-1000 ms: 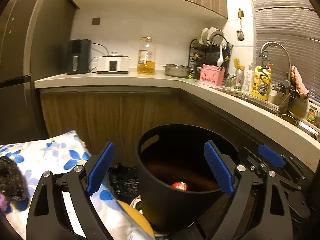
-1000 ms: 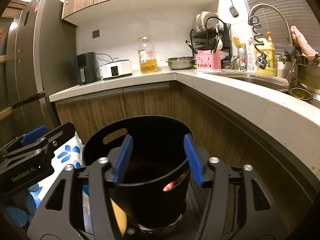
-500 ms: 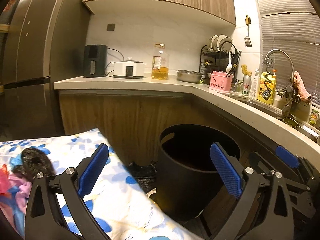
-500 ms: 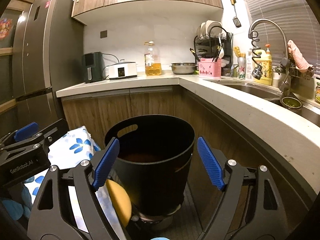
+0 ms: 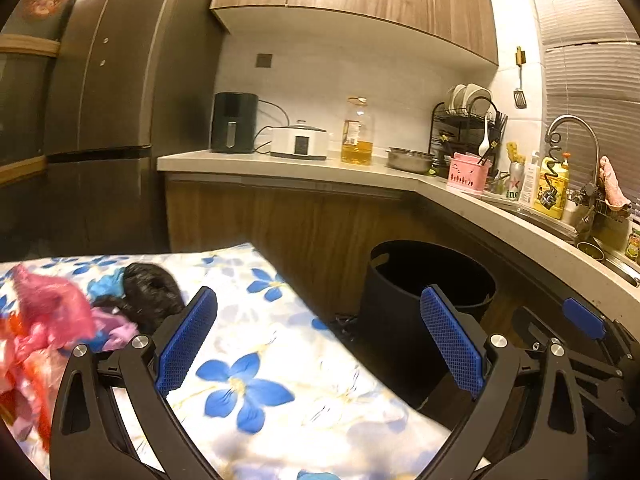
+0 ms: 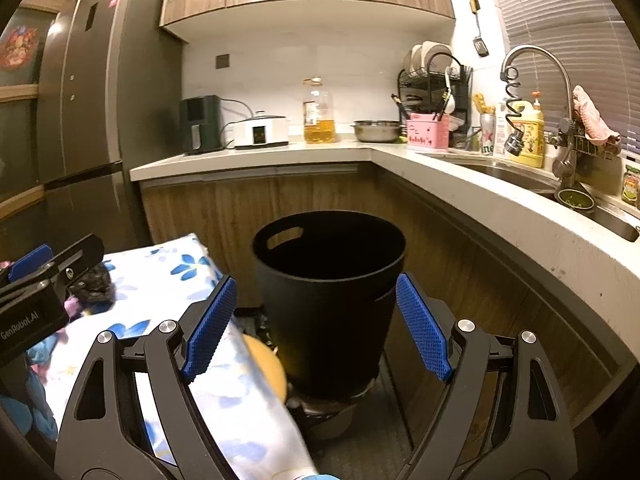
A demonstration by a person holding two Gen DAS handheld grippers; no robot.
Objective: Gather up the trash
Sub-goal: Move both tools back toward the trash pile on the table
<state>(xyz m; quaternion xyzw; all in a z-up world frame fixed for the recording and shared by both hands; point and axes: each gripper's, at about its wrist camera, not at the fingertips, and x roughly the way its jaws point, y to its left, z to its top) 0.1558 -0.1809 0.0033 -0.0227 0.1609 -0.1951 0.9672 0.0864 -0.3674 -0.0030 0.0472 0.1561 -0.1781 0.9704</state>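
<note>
Nearby, a floral tablecloth [image 5: 280, 364] and black bin [image 6: 328, 280] are seen below the kitchen counter [image 6: 460, 184].
Nothing is gripped: left gripper [image 5: 320, 344] and right gripper [image 6: 316, 320] are spread wide.

Home kitchen, fridge [image 5: 100, 120], sink tap [image 6: 536, 80], dish rack [image 6: 434, 80], worktop [image 5: 280, 162]

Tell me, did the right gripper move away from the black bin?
Yes. The right gripper backed away: the black bin and the countertop behind look smaller and farther, and its jaws have just been opening, empty.
</note>
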